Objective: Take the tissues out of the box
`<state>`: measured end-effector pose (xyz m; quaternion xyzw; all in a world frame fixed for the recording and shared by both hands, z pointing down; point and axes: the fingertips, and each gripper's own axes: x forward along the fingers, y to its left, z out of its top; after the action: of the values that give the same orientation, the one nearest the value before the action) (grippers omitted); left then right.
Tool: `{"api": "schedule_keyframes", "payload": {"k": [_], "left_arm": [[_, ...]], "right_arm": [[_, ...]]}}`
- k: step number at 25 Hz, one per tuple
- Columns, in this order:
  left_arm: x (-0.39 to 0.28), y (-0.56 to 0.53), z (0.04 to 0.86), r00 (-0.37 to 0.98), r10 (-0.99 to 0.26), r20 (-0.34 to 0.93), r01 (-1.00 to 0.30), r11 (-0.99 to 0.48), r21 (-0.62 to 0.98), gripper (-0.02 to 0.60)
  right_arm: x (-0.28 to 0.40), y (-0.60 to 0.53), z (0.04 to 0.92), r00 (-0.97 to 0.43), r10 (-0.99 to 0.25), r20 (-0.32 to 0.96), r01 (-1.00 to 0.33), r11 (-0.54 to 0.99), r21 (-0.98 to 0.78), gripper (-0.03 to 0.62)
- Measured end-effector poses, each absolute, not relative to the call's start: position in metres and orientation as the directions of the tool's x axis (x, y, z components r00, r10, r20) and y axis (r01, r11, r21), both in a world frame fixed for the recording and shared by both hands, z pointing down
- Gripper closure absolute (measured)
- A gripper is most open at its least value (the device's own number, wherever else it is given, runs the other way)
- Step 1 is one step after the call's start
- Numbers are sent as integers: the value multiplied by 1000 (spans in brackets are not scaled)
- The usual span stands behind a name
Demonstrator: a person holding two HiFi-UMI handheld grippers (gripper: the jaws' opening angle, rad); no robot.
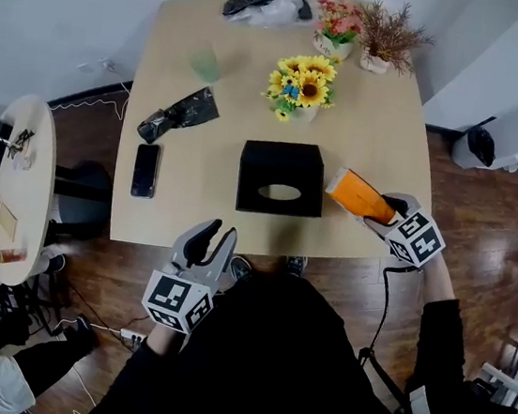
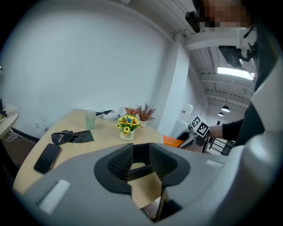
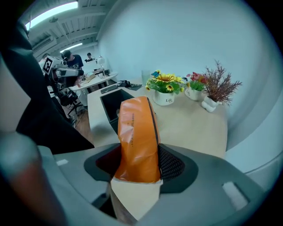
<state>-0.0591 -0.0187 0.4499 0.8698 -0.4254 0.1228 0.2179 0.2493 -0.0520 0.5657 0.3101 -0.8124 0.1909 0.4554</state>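
Observation:
A black tissue box [image 1: 281, 178] with an oval slot in its top stands on the wooden table [image 1: 173, 214], close to the near edge. Just to its right, my right gripper [image 1: 379, 210] is shut on an orange tissue pack [image 1: 359, 195] and holds it above the table edge. In the right gripper view the orange pack [image 3: 138, 137] sticks out forward between the pads, with the box [image 3: 112, 103] beyond it to the left. My left gripper [image 1: 213, 240] hangs just off the near edge, left of the box. Its jaws stand slightly apart and hold nothing; the box [image 2: 141, 154] shows through the gap.
On the table's left part lie a phone [image 1: 146, 169] and a black bag [image 1: 179, 113]. Behind the box stands a sunflower pot [image 1: 300, 86], with a green cup [image 1: 205, 60], pink flowers [image 1: 337, 27], a dried plant [image 1: 387, 40] and a bag [image 1: 265, 5] farther back. A round side table [image 1: 40, 182] stands left.

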Motion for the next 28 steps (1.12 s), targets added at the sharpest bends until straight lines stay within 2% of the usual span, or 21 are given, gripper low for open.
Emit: {"api": "schedule_keyframes", "payload": {"k": [7,16,21,28], "left_arm": [[-70,-18,450,566,-717,406,-824,-499,268,485],[-72,-16,451,544,-731,412,-839,-473,267,485],[-67,-15,452,546,-724,422,-838,-478,265,485],[-68,-16,454,540,-723,431,-842,-473,261,485]], "right_arm": [[250,-57,592,-354,-217,910,-595,803,-40,330],[253,-61,603,-353,-177,919,-571,818,-62,330],[259,-63,618,-380,-150,912,-596,795,-117,326],[261,-62,625,-492,-108,864,-624,736,-263,295]]}}
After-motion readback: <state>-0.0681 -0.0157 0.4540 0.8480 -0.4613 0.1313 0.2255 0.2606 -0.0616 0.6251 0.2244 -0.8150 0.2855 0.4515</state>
